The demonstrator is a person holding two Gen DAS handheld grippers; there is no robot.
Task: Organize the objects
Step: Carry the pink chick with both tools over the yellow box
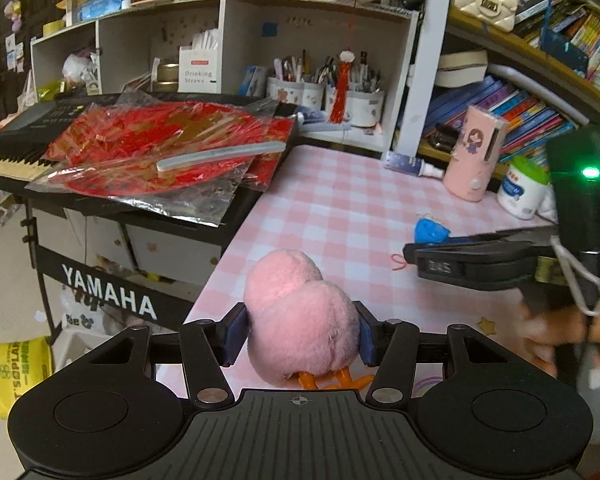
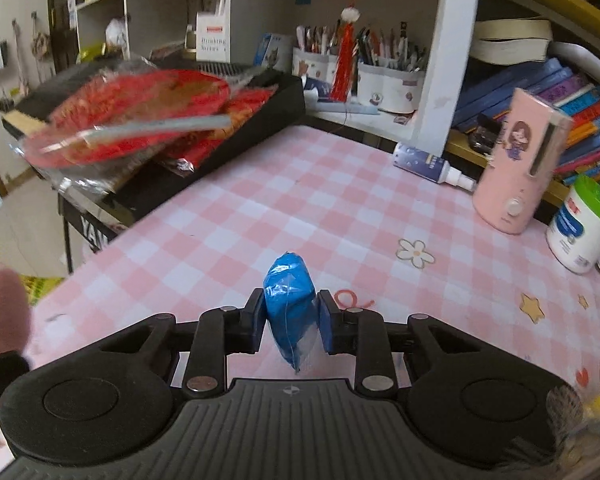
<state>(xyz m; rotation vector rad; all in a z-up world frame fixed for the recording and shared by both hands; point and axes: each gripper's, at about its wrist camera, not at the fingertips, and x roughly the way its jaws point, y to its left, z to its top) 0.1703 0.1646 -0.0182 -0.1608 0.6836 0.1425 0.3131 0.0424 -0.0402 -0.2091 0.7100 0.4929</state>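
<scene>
Item one: left gripper (image 1: 302, 334), its blue pads pressed into the sides of a pink plush bird (image 1: 300, 316), orange feet pointing back toward the handle. The toy sits over the near left edge of the pink checked table (image 1: 340, 200); whether it rests on the cloth I cannot tell.

Item two: right gripper (image 2: 292, 322), pinching a blue plastic-wrapped packet (image 2: 290, 308) between its pads, above the middle of the table. From the left wrist view the same gripper (image 1: 410, 254) reaches in from the right, the packet's blue showing just behind it.

Item three, back right of the table: a pink cartoon-printed canister (image 2: 518, 164) standing upright, a white tub with a green lid (image 2: 584, 228) near it, a small spray bottle (image 2: 432, 164) lying on its side.

Item four, left of the table: a black Yamaha keyboard (image 1: 20, 136) carrying red foil decorations in clear wrap (image 1: 160, 148) (a grey strip (image 1: 220, 155) lies across them).

Item five: pen cups (image 1: 324, 94) in the white shelf behind.
</scene>
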